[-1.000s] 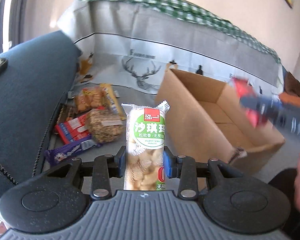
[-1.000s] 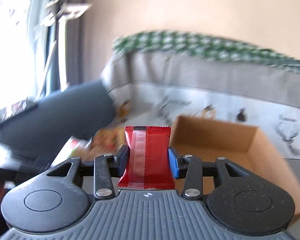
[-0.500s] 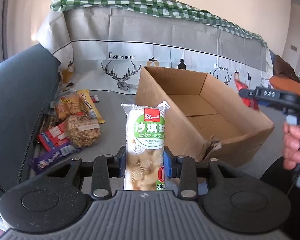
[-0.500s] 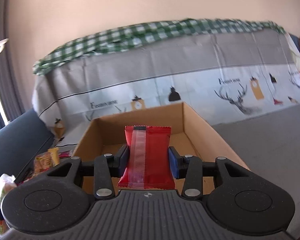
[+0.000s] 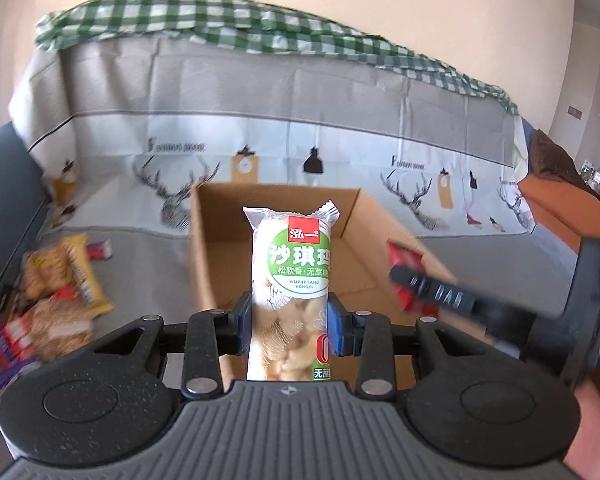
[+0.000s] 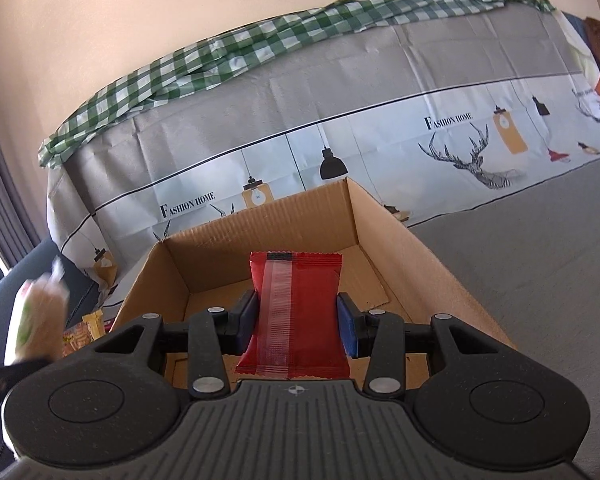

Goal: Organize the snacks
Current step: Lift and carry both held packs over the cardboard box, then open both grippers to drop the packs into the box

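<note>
Jaws of the left gripper (image 5: 287, 330) pinch a white-and-green snack pack (image 5: 291, 280) and those of the right gripper (image 6: 297, 320) pinch a red packet (image 6: 296, 312), both poised over the open cardboard box (image 6: 420, 264), so the carrying step looks nearly done and each needs lowering inside before release.

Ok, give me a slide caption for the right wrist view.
Right gripper holds a red snack packet over the open cardboard box on the covered sofa.
</note>
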A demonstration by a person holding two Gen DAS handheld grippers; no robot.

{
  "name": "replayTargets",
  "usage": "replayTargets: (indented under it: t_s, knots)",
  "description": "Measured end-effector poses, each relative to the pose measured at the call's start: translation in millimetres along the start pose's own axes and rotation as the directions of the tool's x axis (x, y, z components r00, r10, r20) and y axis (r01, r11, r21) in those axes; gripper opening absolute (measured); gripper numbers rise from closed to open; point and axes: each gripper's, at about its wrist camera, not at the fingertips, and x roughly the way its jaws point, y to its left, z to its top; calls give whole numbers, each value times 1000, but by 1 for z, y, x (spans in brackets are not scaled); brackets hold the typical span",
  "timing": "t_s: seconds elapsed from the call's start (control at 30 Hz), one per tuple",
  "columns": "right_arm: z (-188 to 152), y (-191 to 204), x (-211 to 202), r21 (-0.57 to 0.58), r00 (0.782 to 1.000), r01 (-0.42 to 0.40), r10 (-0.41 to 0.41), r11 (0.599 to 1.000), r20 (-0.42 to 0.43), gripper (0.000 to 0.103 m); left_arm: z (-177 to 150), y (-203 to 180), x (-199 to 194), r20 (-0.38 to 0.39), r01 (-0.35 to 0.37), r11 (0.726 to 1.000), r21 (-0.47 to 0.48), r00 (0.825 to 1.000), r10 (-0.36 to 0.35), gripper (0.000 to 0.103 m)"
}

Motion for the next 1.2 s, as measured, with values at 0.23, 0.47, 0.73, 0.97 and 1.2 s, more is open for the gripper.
replayTargets:
  t_s: [0.23,0.47,0.73,0.97,1.2]
  knots:
    - [1,-7,-2,27,1000,-28,28,999,10,44,20,-29,29,30,-6,1000,13,1000,6,40]
    - [2,-10,-3,46,999,-31,30,998,12,49,23,-40,42,21,-9,1000,22,1000,8,63]
    - [0,-6,-6,26,1000,-15,14,1000,17,63,6,-32,21,49,-51,998,22,998,50,82]
    - [-4,9,-14,-49,999,-3,5,999,41,65,-6,-17,-5,50,-104,995,3,993,103,82]
    - [-10,23,-30,-104,998,-12,19,994,67,67,-29,35,-28,-43,-115,988,-103,993,111,81]
